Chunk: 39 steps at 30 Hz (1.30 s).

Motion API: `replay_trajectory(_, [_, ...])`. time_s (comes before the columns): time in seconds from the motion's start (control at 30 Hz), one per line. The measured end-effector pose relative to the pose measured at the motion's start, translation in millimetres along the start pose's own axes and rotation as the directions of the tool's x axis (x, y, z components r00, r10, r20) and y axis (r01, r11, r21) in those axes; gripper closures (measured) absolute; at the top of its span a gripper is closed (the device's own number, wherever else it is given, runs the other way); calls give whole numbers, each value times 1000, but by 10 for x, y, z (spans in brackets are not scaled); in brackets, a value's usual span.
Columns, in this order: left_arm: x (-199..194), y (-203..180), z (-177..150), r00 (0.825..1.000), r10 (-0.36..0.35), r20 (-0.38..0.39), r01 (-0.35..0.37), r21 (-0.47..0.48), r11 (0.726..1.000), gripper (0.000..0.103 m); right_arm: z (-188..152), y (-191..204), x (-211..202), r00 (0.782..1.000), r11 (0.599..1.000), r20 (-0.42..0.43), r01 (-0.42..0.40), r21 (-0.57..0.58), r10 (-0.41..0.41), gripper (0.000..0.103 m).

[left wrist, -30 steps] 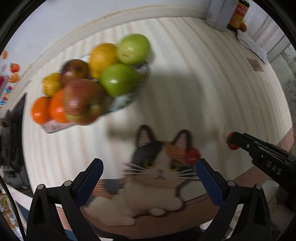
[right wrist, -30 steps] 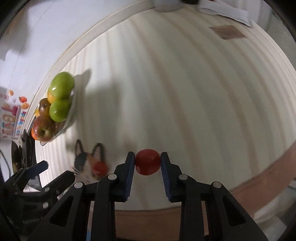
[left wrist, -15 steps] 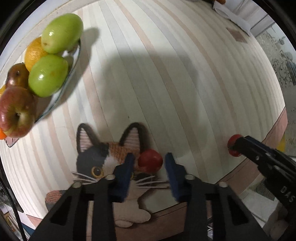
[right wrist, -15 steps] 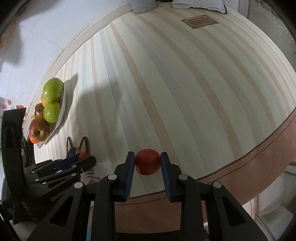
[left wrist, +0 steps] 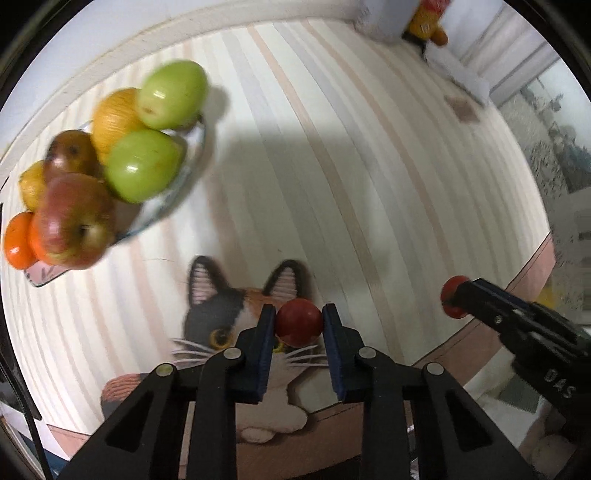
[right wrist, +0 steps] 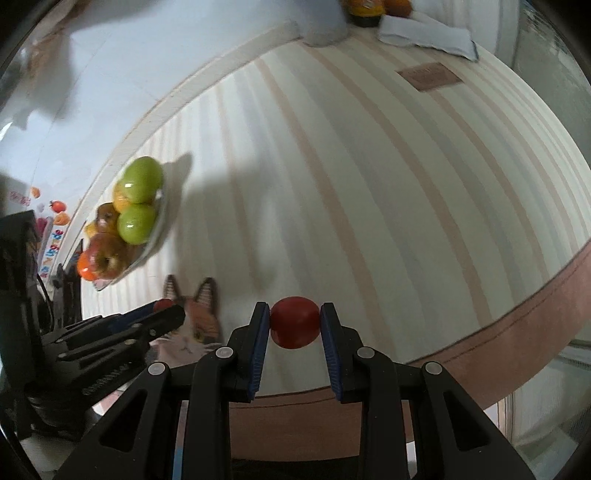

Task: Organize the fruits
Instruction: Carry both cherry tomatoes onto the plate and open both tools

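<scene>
fruits sit in two places: two small red ones in the grippers, the rest piled on a plate. the left hand-held gripper (left wrist: 298,325) is clamped on a small red fruit (left wrist: 298,322), pinched between its blue pads above the cat-shaped mat (left wrist: 221,314). the right hand-held gripper (right wrist: 294,326) squeezes a second small red fruit (right wrist: 294,327) the same way, held over the striped worktop (right wrist: 369,184) near its brown front edge. in the left wrist view the right gripper enters at about 4 o'clock with its red fruit showing at the tip; in the right wrist view the left gripper sits at about 8 o'clock, beside the cat mat.

the glass plate (left wrist: 177,199) lies at about 10 o'clock in the left view, near the wall edge of the worktop. it carries two green apples (left wrist: 142,166), a red-yellow apple (left wrist: 74,221), oranges (left wrist: 16,240), a yellow citrus (left wrist: 112,114) and a brownish fruit, stacked touching one another. a folded white cloth (right wrist: 424,31) lies at about 1 o'clock in the right view, well apart from the plate.
</scene>
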<state>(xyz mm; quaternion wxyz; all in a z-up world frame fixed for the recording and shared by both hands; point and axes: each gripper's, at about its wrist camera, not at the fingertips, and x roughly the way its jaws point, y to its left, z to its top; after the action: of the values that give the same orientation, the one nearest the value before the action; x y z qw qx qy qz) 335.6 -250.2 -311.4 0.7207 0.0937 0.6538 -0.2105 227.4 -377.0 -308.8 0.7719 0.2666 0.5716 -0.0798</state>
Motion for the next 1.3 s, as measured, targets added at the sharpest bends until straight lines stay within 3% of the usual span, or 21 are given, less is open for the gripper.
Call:
replay_trajectory(0.27, [-682,668,-130,992,-31,120,48,-139,989,80,159,789,-152,994,985,8,-107,-132,109,72])
replay_trajectory(0.47, [-1123,1525,-176,979,-3,205,65,-295,953,80,369,1708,-61,968,940,-57,-251,-232,245,72])
replay_trajectory(0.67, [-983,2313,-191,977,-25,213,128,-482,867,80,606,2633,351,945,895,-179,-318,-312,273,72])
replay_trajectory(0.83, [-620,2827,-217,970,-125,210,230,-608,760,80,713,3068,817,947,884,-273,-270,-382,172,72])
replay_trajectory(1.0, [-333,3042,-205,954,-206,219,301,-669,680,80,801,3292,1160,948,883,-302,-228,-409,104,72])
replay_trajectory(1.23, [-162,3163,-123,939,-266,218,341,-693,635,78,914,3454,1371,935,885,-350,-215,-414,64,71])
replay_trajectory(1.3, [-140,3182,-102,940,-270,210,337,-702,627,77,935,3463,1414,934,889,-354,-202,-412,49,61])
